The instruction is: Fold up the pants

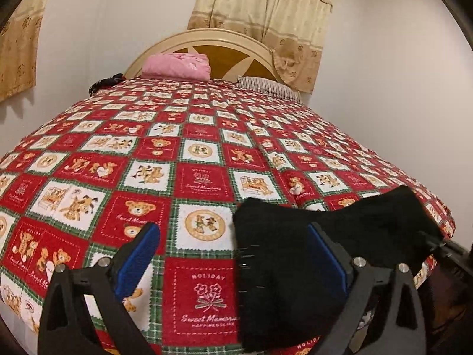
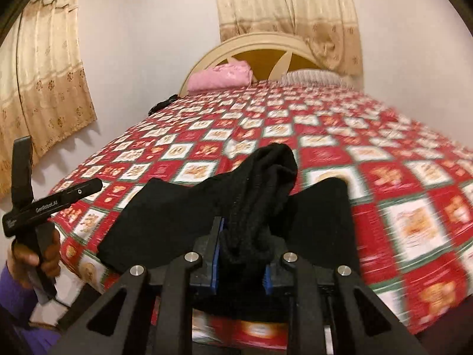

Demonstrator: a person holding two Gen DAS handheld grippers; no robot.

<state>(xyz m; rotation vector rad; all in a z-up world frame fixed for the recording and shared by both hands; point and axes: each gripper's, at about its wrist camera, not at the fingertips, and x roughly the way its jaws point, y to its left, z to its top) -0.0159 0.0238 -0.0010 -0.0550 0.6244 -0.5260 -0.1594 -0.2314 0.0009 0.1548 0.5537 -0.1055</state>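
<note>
The black pants [image 1: 295, 260] lie bunched on the red teddy-bear bedspread [image 1: 189, 177] near the bed's front edge. My left gripper [image 1: 233, 242] is open above the spread, and its right finger [image 1: 325, 254] lies against the pants' left part. In the right wrist view the pants [image 2: 236, 201] rise in a ridge toward my right gripper [image 2: 242, 254], which is shut on a fold of them. The left gripper's body [image 2: 44, 207] shows at the left of that view, held by a hand.
A pink folded cloth [image 1: 177, 65] and a striped pillow [image 1: 266, 87] lie at the wooden headboard [image 1: 207, 44]. Beige curtains [image 1: 266, 14] hang behind. A dark object [image 1: 106, 84] sits at the bed's far left corner. The bed's right edge drops off beside the pants.
</note>
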